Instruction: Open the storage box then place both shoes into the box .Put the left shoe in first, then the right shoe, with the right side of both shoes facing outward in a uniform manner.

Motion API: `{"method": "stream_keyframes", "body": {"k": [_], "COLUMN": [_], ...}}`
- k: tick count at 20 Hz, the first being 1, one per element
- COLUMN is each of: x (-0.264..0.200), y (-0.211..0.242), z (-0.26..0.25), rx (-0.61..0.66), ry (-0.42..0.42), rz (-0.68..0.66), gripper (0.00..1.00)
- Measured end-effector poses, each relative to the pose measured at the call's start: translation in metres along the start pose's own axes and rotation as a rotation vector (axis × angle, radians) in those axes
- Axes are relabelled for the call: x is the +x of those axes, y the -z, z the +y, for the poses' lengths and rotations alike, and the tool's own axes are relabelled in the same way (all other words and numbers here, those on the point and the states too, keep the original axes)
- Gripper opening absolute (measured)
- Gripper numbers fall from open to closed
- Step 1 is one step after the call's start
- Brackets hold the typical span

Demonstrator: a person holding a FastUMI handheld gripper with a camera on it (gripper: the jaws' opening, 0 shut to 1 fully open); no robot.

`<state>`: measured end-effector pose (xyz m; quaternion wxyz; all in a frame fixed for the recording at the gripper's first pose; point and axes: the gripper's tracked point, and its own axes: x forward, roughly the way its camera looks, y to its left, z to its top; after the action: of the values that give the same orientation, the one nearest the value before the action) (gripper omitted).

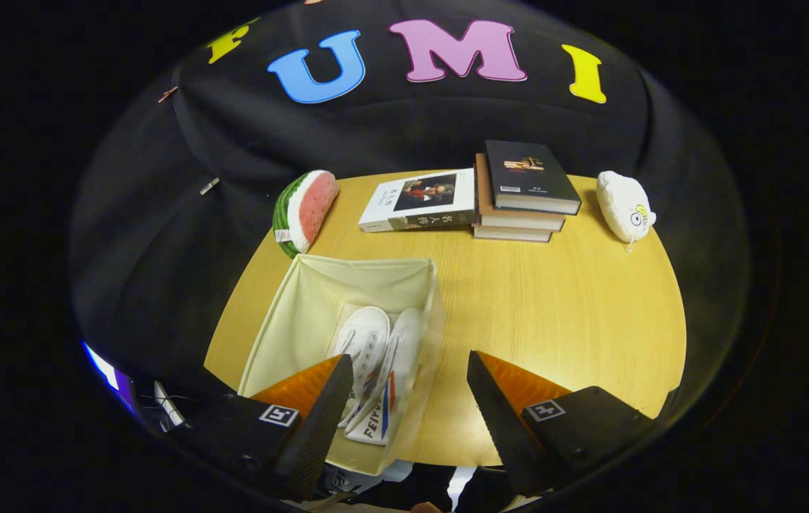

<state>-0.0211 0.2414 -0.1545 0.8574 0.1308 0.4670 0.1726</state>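
A round table [554, 306] of pale wood, smooth with fine grain and a soft sheen; on its near left, a cream cloth box [319, 299], matt, holding two white canvas shoes [376, 356]; at the far side, glossy-covered paper books [518, 192], a plush watermelon slice [305, 210] and a fuzzy white soft toy [624, 205]; the gripper [410, 399] open, fingers matt.

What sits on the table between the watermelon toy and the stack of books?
A single book lies flat between the watermelon toy and the stack of books, in the gripper view.
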Motion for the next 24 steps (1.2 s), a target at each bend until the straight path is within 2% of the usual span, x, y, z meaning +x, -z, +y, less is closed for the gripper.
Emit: {"method": "stream_keyframes", "body": {"k": [10,15,20,24], "x": [-0.041,-0.080,-0.120,-0.134], "y": [-0.063,-0.096,-0.124,-0.125], "z": [-0.097,-0.128,-0.140,-0.144], "rx": [-0.043,-0.061,-0.098,-0.112], "ry": [0.192,0.289,0.336,0.336], "rz": [-0.266,-0.449,-0.652,-0.712], "gripper": [0.99,0.99,0.98,0.98]}}
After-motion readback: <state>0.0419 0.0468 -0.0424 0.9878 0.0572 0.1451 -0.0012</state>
